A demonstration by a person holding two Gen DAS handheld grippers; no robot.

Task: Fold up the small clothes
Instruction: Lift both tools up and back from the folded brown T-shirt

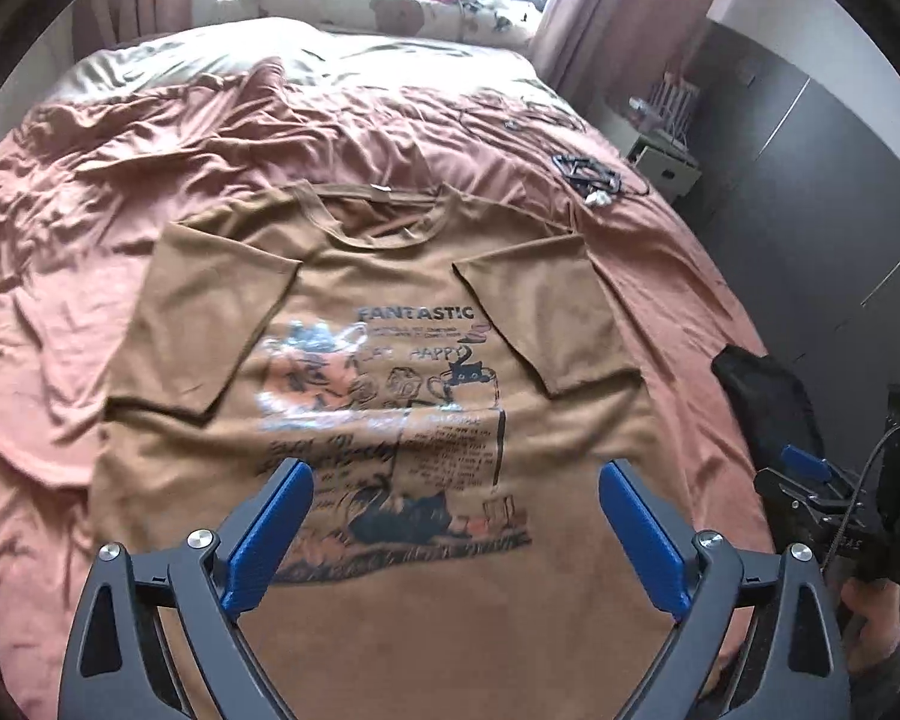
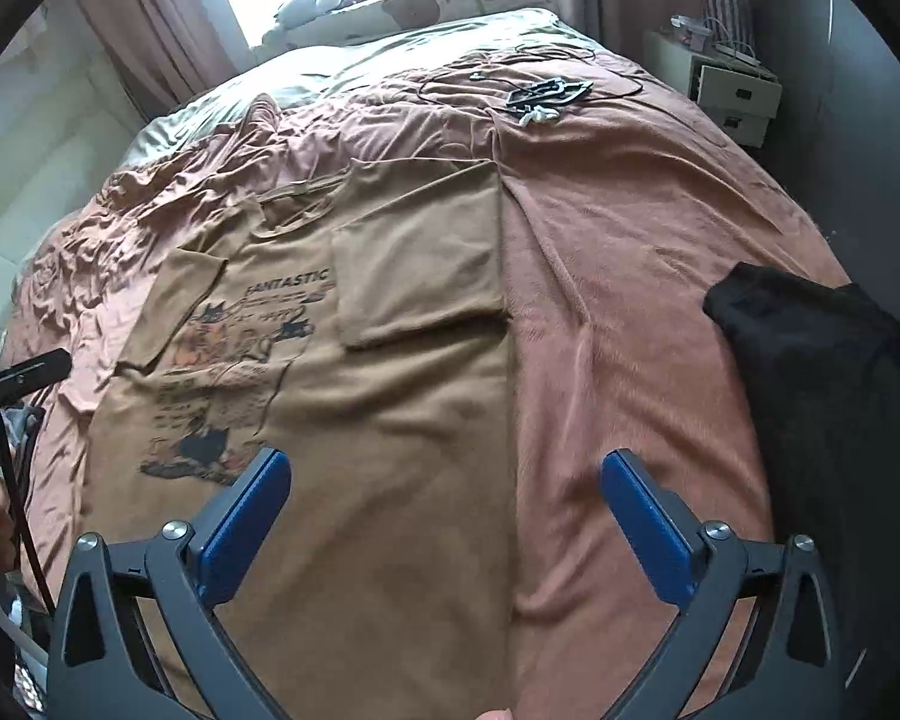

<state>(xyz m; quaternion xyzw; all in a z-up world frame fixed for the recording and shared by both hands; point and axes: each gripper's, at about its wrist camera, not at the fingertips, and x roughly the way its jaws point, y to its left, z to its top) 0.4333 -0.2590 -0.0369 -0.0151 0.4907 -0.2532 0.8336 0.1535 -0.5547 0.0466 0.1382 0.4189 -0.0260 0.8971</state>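
Brown printed T-shirt (image 1: 390, 324) lying flat on rust-pink bedspread (image 1: 78, 252), both sleeves folded in, collar pointing away toward window, long axis running straight ahead. Left gripper (image 1: 456, 474) hovering over hem, jaws spread, pinching nothing. Right gripper (image 2: 444, 468) hovering over shirt's right edge, likewise spread, empty. Black garment (image 2: 828, 384) lying right.

Matt cloth T-shirt (image 1: 390, 276) on crumpled cloth bedspread (image 1: 90, 180)

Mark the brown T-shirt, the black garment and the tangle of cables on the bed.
brown T-shirt (image 1: 390, 276): left wrist view, chest below collar.
black garment (image 2: 828, 372): right wrist view, its middle.
tangle of cables (image 2: 546, 93): right wrist view, dark knot.
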